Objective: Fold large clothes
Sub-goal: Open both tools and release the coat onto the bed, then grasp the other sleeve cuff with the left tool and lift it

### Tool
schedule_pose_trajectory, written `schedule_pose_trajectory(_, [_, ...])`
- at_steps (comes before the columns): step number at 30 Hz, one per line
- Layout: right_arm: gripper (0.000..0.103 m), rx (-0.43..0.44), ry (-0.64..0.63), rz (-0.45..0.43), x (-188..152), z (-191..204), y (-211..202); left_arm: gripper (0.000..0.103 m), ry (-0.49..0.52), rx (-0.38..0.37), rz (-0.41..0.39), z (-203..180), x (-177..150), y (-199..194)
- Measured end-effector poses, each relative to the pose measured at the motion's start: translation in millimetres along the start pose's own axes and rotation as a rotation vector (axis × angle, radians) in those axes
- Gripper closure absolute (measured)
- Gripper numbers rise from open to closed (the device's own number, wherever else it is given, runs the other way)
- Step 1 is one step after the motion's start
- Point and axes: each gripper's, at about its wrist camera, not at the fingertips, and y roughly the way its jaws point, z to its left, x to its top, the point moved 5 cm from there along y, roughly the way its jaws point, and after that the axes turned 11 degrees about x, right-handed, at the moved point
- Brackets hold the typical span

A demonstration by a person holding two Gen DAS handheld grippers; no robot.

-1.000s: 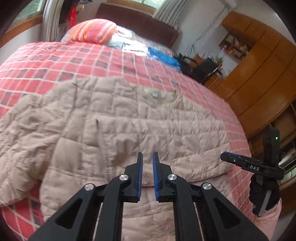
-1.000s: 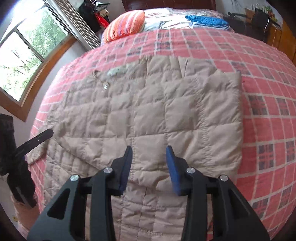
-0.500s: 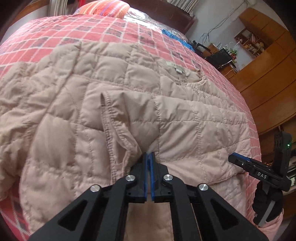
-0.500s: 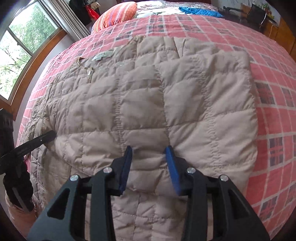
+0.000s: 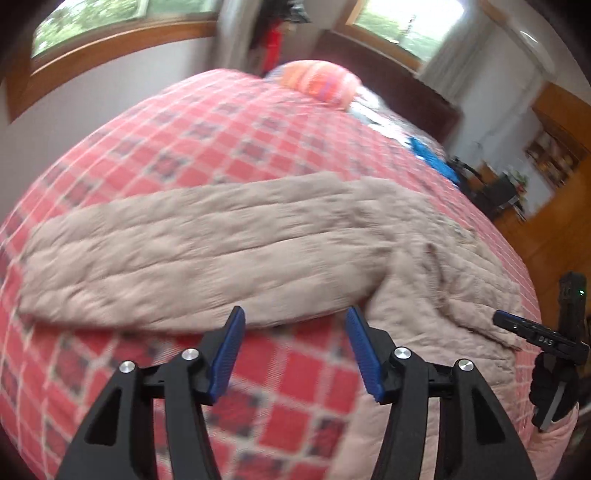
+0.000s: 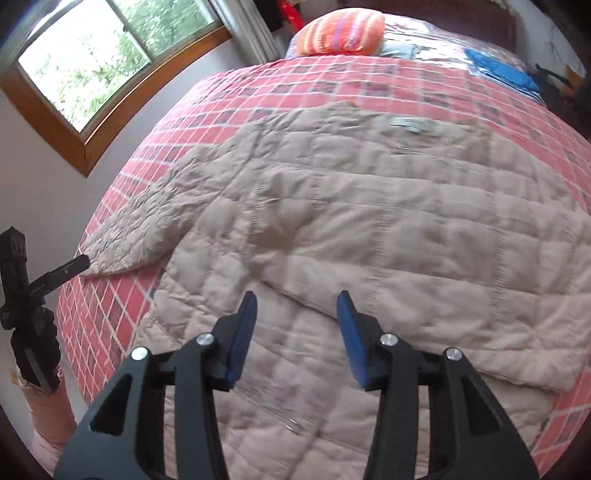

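Red-checked bedspread (image 6: 122, 306) carries the beige quilted jacket (image 6: 369, 229); both grippers' jaws spread, holding nothing.

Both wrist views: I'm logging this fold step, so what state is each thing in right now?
Left gripper: open, holding nothing, above the bedspread.
Right gripper: open, holding nothing, over the jacket.
Quilted jacket: lying flat on the bed, right side folded in.
Left sleeve: stretched out sideways, not folded.
Plaid bedspread: spread across the bed.
Striped pillow: at the bed's head.
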Motion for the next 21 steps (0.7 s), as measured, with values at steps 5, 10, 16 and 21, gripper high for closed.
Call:
schedule_pose_trajectory(5, [0.058, 0.043, -0.025, 0.063, 7, 37, 41, 0.045, -0.174, 0.096, 0.028, 94, -18, 7])
schedule_pose_trajectory(10, [0.058, 0.043, -0.075, 0.122, 13, 74, 79, 0.045, -0.329, 0.144, 0.030, 155, -29, 12])
schedule_pose_trajectory(16, [0.066, 0.017, -0.075, 0.185, 13, 86, 119, 0.045, -0.425, 0.172, 0.044, 184, -27, 29])
schedule_pose_trajectory(21, [0.068, -0.018, -0.086, 0.199, 9, 79, 138, 0.044, -0.444, 0.178, 0.013, 191, -16, 41])
